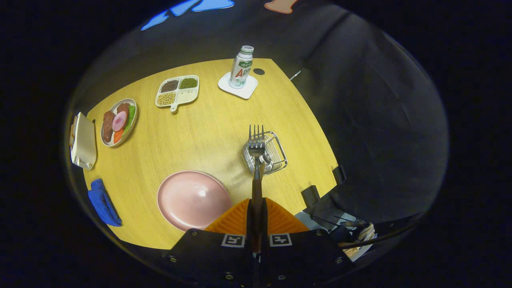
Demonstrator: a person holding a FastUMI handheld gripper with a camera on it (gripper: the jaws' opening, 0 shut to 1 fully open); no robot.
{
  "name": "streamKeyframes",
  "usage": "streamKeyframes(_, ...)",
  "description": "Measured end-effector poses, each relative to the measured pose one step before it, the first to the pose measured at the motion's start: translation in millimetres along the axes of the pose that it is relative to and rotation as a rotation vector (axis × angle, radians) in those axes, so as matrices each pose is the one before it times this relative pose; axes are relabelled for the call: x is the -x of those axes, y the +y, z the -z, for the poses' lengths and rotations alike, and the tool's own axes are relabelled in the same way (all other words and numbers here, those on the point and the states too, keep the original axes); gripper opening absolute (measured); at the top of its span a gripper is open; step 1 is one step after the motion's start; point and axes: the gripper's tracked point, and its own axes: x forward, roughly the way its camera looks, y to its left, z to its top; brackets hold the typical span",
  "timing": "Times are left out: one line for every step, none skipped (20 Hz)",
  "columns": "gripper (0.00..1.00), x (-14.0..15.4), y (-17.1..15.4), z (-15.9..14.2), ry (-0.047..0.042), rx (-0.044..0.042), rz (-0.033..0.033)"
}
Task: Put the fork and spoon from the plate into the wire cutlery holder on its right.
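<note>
Carrying the Fork Over the Wire Holder

Starting at the left of the frame, a folded blue cloth lies by the table edge, with a plate of food above it and a divided tray of beans further up toward the centre. Lower centre sits the pink plate, now bare, so the spoon appears already dropped in the holder, where a rounded metal end shows. Just right of the plate, the gripper is clenched on the fork by its dark handle, tines pointing forward, away from the fingers. The fork head hangs over the wire cutlery holder, seemingly lined up for lowering in. A bottle on a coaster stands at the upper centre. The gripper looks steeply down on the table.
</note>
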Motion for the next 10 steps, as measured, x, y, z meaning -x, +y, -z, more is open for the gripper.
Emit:
streamKeyframes(0.08, -3.15, -3.95, 0.37, 0.00686, -0.00960, -0.00140)
streamKeyframes(0.08, -3.97, -3.64, 1.81, 0.00901, -0.00641, -0.00238)
streamKeyframes(0.08, -3.30, -2.84, 0.86, 0.00902, -0.00456, -0.00342)
streamKeyframes(0.08, -2.71, -3.99, 1.38, 0.00975, -0.00538, -0.00400)
streamKeyframes(0.08, -4.63, -2.53, 0.93, 0.00897, -0.00439, -0.00268)
streamKeyframes(0.08, -3.59, -3.89, 0.18, 0.00937, -0.00385, -0.00218)
streamKeyframes(0.08, -4.46, -2.23, 0.90, 0.00929, -0.00341, -0.00362)
streamKeyframes(0.08, -4.08, -2.28, -0.39, 0.00515, -0.00640, -0.00394)
streamKeyframes(0.08, -3.90, -1.67, 0.80, 0.00695, -0.00372, -0.00537)
streamKeyframes(0.08, -4.53, -1.25, 0.97, 0.00807, 0.00056, -0.00303)
